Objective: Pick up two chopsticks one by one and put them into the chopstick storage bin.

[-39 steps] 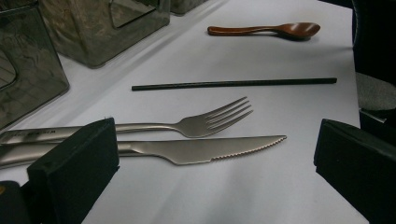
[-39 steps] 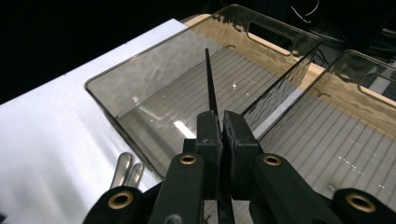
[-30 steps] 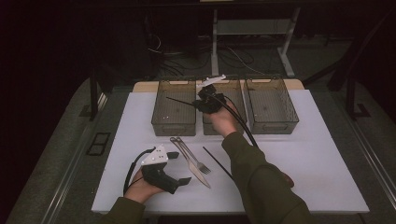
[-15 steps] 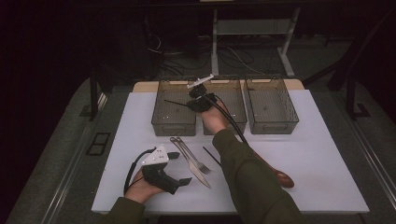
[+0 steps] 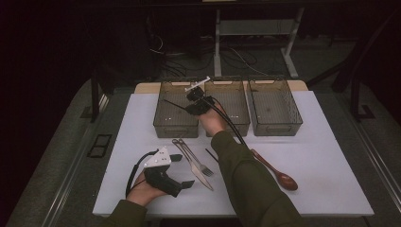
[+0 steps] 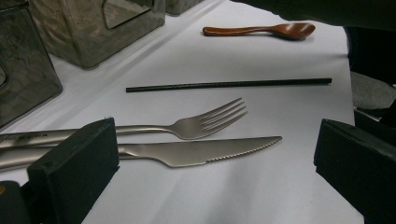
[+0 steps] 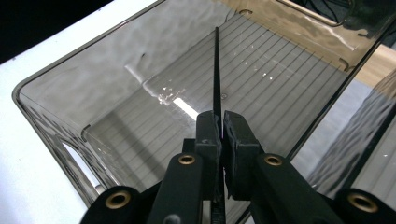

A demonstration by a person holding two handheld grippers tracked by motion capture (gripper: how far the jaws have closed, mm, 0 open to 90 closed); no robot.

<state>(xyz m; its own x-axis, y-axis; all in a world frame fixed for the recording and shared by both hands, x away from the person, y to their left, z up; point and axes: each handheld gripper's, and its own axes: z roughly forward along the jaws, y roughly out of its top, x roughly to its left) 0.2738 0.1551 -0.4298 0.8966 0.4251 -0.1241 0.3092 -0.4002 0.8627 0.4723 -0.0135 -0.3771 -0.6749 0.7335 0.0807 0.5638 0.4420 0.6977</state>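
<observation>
My right gripper (image 5: 190, 107) (image 7: 222, 121) is shut on a thin black chopstick (image 7: 216, 70) (image 5: 174, 102). It holds the stick over the inside of the left clear bin (image 5: 176, 126) (image 7: 70, 60), pointing toward the bin's far wall. My left gripper (image 5: 183, 170) (image 6: 215, 140) rests in a hand on the white mat at the near left, jaws wide apart with nothing between the pads. Just beyond its jaws lie a steel fork (image 6: 205, 122) (image 5: 193, 158) and a steel knife (image 6: 201, 151) (image 5: 202, 176). Farther out lies a second black chopstick (image 6: 229, 85) (image 5: 211, 155).
A brown wooden spoon (image 5: 279, 172) (image 6: 261, 31) lies on the mat right of my right forearm. A middle bin (image 5: 234, 86) and a right bin (image 5: 275, 128) stand in a row with the left one at the back of the white mat (image 5: 331, 189).
My right gripper has moved left and slightly down with the chopstick, from over the middle bin to over the left bin. The left gripper has stayed put.
</observation>
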